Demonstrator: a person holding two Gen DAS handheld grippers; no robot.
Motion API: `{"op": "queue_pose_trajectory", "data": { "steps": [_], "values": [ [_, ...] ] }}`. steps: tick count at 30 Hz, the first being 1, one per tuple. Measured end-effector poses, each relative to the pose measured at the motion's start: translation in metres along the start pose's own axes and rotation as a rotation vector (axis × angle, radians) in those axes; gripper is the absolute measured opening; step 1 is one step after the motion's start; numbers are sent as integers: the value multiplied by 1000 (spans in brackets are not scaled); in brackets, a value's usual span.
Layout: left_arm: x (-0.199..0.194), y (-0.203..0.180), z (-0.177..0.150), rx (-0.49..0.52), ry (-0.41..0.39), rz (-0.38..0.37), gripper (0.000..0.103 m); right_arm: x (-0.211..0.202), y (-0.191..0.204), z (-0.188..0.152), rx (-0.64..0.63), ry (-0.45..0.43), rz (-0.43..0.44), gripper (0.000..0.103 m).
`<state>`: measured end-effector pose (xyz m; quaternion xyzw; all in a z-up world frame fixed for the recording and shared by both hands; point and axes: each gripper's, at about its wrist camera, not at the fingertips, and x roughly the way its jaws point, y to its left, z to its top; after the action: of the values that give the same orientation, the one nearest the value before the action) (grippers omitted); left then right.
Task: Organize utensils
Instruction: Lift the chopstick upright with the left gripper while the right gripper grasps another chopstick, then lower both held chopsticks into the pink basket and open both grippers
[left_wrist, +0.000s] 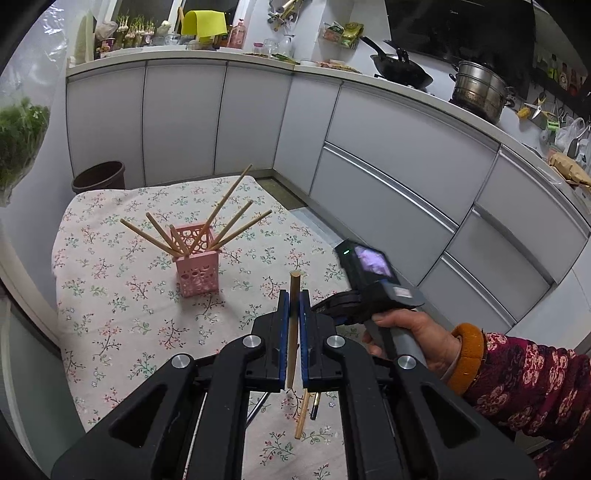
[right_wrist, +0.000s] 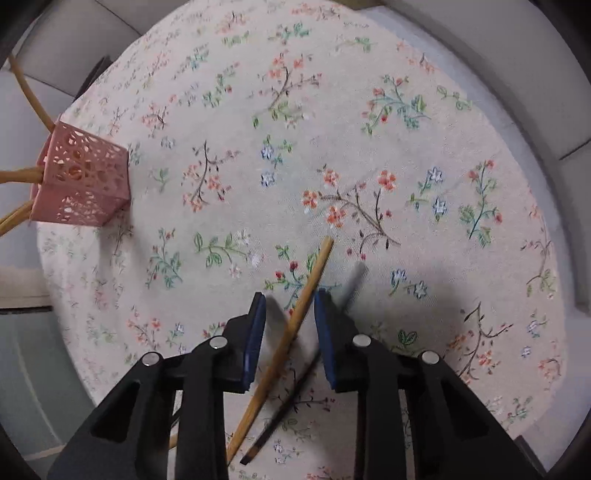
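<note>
**One chopstick clamped, one still flat on the cloth**

In the left wrist view, a wooden chopstick (left_wrist: 294, 325) is seen pinched between the blue pads of the left gripper (left_wrist: 294, 299). Its long axis runs straight along the fingers, with the square end poking out past the tips toward the far side and the thin end trailing back toward the near side. The pink holder (left_wrist: 197, 260) is parked farther off and to the left on the floral tablecloth (left_wrist: 122, 295), with six or so chopsticks fanned out of it at all angles.

The right gripper (right_wrist: 290, 299) is held just over the cloth with its jaws apart, nothing clamped. A loose chopstick (right_wrist: 284, 343) is found lying flat between those pads, slanted: the far end points up and right, the near end runs down and left under the gripper body. A darker stick (right_wrist: 284, 413) is lying just right of it, roughly parallel. The holder shows at the far left there.
</note>
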<state>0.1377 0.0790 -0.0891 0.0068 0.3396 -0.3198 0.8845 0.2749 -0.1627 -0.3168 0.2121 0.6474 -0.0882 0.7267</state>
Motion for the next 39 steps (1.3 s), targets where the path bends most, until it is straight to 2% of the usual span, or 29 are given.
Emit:
{"op": "queue_pose_trajectory", "data": {
  "steps": [2,3,4,8,11,17,20,24,33,39],
  "values": [
    [-5,-1,1,2,-13,-2,4,4,8,1,9,-3,-55,25],
    [-7,-2,1,2,-16,-2,4,5,8,2,25,-10,-62,16],
    [-9,-2,1,2,-20,-1,4,7,5,3,49,-23,-46,9],
    [-9,1,2,-8,-20,1,4,9,-5,2,59,-75,21,6],
    [-5,3,1,-18,-14,7,4,-2,-10,-5,21,-168,105,5],
    [-7,-1,3,-14,-33,37,4,-57,-8,-42,-123,-458,204,5],
    [-11,-3,4,-18,-53,48,5,-88,5,-62,-186,-575,211,5],
    [-15,-8,8,-26,-68,61,4,-125,-3,-88,-257,-704,204,5],
    [-20,-36,23,-12,-91,96,4,-205,-19,-126,-344,-890,240,5],
    [-32,-43,45,-24,-127,122,4,-250,-21,-123,-344,-957,270,6]
  ]
}}
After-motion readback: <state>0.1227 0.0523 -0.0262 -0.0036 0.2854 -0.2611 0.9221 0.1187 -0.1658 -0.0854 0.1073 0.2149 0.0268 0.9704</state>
